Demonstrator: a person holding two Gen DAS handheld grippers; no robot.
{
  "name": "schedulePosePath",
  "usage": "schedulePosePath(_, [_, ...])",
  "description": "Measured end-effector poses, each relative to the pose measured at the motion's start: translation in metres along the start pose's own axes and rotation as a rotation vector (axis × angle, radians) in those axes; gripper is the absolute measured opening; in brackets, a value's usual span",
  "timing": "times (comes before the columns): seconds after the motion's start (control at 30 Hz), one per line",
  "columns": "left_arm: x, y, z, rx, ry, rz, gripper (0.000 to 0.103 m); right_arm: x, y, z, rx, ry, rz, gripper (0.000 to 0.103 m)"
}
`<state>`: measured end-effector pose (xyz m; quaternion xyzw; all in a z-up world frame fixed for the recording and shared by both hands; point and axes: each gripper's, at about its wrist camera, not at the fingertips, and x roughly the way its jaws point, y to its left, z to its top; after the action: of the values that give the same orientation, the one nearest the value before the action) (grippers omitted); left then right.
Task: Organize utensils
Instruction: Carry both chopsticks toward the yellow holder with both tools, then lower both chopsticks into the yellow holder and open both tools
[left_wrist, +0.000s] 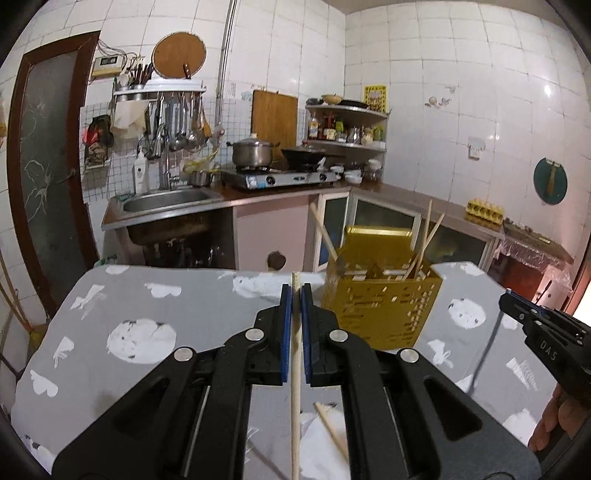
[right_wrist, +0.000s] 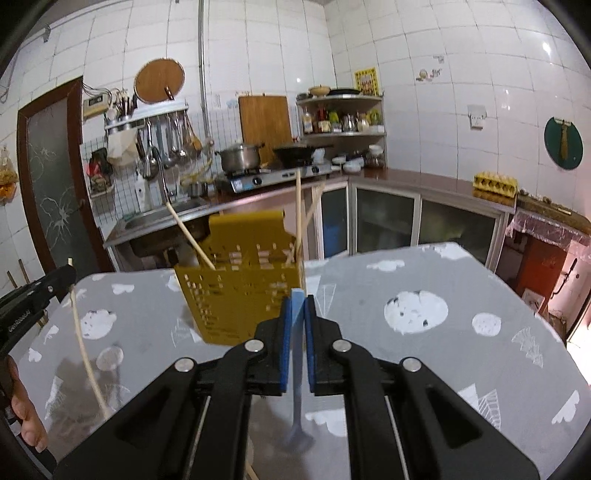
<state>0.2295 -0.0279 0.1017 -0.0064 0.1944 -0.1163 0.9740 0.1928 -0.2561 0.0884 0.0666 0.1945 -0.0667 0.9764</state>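
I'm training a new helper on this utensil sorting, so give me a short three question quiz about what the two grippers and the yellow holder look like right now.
1. True or false: the left gripper is shut on a chopstick.
2. What does the right gripper hold? A) fork B) blue-handled utensil C) nothing
3. What stands in the yellow holder on the patterned tablecloth?

Key: 1 true; 2 B; 3 chopsticks.
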Motion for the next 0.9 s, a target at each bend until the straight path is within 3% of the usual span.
schedulePosePath(0.27, [-0.007, -0.021, 0.041, 0.023, -0.100, -0.024, 0.004, -0.003, 0.003, 0.040, -0.010, -0.069, 0.014, 0.007])
schedulePosePath(0.67, [-0.012, -0.055, 0.140, 0.040, -0.273, -0.094, 0.004, 0.006, 0.014, 0.132, -0.049, -0.181, 0.011, 0.007])
schedulePosePath(0.9, [0.020, -0.075, 0.167, 0.049, -0.303, -0.114, 0.004, 0.035, 0.019, 0.152, -0.038, -0.180, 0.028, 0.007])
